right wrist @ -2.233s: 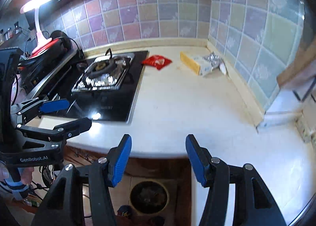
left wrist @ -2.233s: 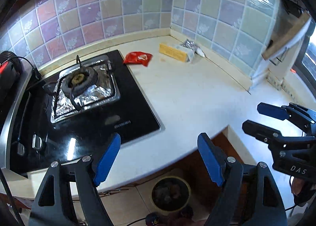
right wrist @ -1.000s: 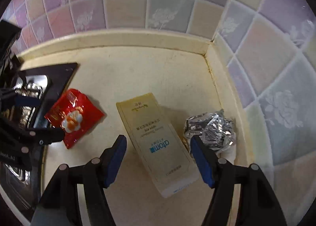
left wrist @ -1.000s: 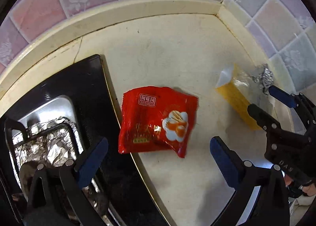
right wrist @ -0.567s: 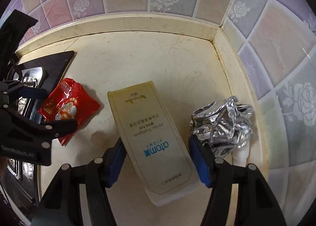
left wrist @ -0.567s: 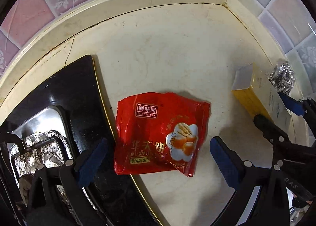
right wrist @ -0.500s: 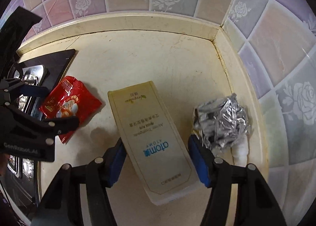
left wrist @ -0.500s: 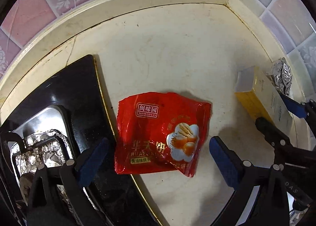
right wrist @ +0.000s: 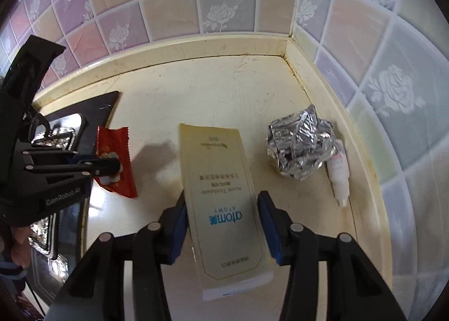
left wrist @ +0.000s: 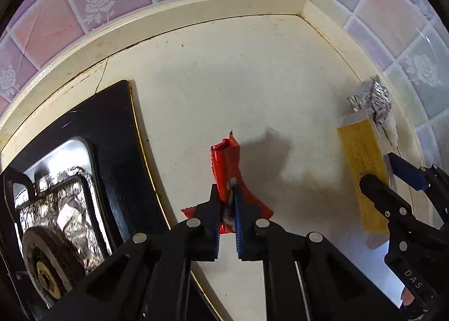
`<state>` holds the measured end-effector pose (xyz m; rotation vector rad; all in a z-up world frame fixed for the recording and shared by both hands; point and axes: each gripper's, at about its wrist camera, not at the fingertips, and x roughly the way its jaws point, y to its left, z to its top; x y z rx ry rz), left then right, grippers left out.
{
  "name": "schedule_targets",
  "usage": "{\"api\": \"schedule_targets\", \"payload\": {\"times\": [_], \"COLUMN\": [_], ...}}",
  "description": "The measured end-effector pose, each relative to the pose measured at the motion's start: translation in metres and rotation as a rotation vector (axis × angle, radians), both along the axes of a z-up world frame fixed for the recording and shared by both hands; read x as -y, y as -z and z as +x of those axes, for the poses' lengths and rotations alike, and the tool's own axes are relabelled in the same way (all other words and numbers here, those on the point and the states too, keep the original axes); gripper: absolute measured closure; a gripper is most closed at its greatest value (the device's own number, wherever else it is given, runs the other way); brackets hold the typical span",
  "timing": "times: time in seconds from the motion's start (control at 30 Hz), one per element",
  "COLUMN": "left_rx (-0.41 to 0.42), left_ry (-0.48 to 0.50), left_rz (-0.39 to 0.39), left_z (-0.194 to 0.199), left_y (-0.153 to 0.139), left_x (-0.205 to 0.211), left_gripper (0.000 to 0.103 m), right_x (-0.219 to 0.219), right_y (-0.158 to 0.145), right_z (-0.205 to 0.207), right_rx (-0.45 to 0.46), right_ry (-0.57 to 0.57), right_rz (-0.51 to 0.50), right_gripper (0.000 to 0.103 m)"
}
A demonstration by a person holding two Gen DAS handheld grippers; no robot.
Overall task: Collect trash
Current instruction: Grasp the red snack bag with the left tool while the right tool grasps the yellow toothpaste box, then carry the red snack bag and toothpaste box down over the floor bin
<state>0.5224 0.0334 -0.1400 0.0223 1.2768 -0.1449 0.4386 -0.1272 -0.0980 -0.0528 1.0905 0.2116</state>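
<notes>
My left gripper (left wrist: 228,194) is shut on a red snack wrapper (left wrist: 224,158), which stands on edge, lifted off the cream counter (left wrist: 224,82); the wrapper also shows in the right wrist view (right wrist: 115,158). My right gripper (right wrist: 221,217) is closed against both sides of a yellow toothpaste box (right wrist: 221,194), its blue pads touching the box's long edges. The box shows in the left wrist view (left wrist: 362,158). A crumpled foil ball (right wrist: 297,141) and a small white tube (right wrist: 339,175) lie to the right of the box by the wall.
A black gas hob (left wrist: 92,152) with a foil-lined burner (left wrist: 50,225) sits to the left. Tiled walls (right wrist: 224,12) meet in a corner behind the counter. A raised cream ledge (left wrist: 196,20) runs along the wall.
My left gripper has shut on the red wrapper and raised it on edge. My right gripper has come down around the yellow box and closed onto its sides.
</notes>
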Motion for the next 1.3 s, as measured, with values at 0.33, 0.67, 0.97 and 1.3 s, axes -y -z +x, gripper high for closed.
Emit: {"api": "schedule_targets", "payload": {"times": [0.33, 0.67, 0.97, 1.3], "left_rx": [0.094, 0.170, 0.193, 0.129], "left_ry": [0.006, 0.003, -0.021, 0.036], "left_rz": [-0.092, -0.238, -0.327, -0.251], "left_z": [-0.091, -0.217, -0.326, -0.409], "left_y": [-0.042, -0.088, -0.102, -0.074], "left_x": [0.007, -0.003, 0.000, -0.003], "left_gripper": [0.099, 0.099, 0.099, 0.099], "right_x": [0.010, 0.024, 0.023, 0.016], "right_y": [-0.026, -0.059, -0.079, -0.055], "right_z": [-0.096, -0.206, -0.304, -0.370], "right_rx": [0.074, 0.119, 0.118, 0.020], "right_ry": [0.070, 0.063, -0.034, -0.084], "right_rz": [0.133, 0.217, 0.270, 0.282], "right_gripper": [0.058, 0.058, 0.058, 0.058]}}
